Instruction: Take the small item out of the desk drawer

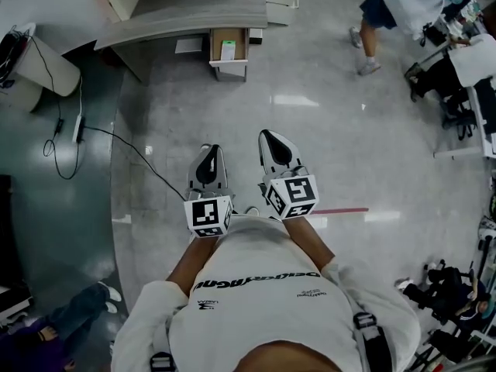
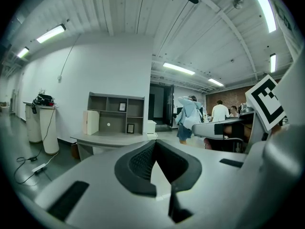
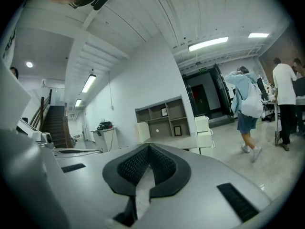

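Note:
I stand on a grey floor well short of the curved grey desk (image 1: 186, 14), which also shows far off as the desk (image 2: 109, 138) and the desk (image 3: 176, 142). At its front, a brown open-topped compartment (image 1: 229, 46) holds a small white-and-green item (image 1: 228, 49); I cannot tell whether it is a drawer. My left gripper (image 1: 208, 150) and right gripper (image 1: 270, 135) are side by side at chest height, pointing at the desk. In their own views the left gripper (image 2: 153, 142) and right gripper (image 3: 148, 146) are shut with nothing between the pads.
A white drawer stack (image 1: 283, 2) stands right of the desk, a shelf unit (image 2: 116, 113) on it. A white cylinder stand (image 1: 46, 67) and a power strip with cable (image 1: 77, 126) are at the left. People (image 1: 376, 18) walk at the far right; someone's legs (image 1: 77, 308) are near left.

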`<state>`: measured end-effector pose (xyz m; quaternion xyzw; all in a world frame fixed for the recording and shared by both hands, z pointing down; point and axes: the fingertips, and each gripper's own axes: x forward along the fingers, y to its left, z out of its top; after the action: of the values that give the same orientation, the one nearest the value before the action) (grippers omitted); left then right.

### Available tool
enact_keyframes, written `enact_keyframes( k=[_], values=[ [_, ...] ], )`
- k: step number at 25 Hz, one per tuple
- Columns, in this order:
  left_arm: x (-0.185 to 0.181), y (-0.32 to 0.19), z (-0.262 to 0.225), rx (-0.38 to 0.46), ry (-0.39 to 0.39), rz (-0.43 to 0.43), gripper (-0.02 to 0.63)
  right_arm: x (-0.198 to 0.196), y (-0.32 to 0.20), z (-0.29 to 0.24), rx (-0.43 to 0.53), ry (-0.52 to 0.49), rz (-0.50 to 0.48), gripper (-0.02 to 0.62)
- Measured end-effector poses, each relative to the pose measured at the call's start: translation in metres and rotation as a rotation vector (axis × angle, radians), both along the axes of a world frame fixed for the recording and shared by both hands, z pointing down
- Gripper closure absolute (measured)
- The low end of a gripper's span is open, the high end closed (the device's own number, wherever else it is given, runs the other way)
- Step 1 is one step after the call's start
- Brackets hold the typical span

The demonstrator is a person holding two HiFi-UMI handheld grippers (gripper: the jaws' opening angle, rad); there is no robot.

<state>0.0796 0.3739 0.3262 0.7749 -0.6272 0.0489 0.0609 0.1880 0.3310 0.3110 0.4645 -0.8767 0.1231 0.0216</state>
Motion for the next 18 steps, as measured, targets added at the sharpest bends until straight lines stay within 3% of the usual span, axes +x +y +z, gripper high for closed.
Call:
enact_keyframes(
  k=[6, 18],
  values=[
    [-0.035, -0.059, 0.009, -0.004, 0.017, -0.008, 0.591, -0.036, -0.06, 0.011, -0.025, 0.003, -0.002, 0.565],
    [-0.132, -0.25, -0.018, 0.004, 0.031, 0.026, 0.591, -0.123, -0.243, -0.01, -0.037, 0.012, 0.056, 0.564]
  ],
)
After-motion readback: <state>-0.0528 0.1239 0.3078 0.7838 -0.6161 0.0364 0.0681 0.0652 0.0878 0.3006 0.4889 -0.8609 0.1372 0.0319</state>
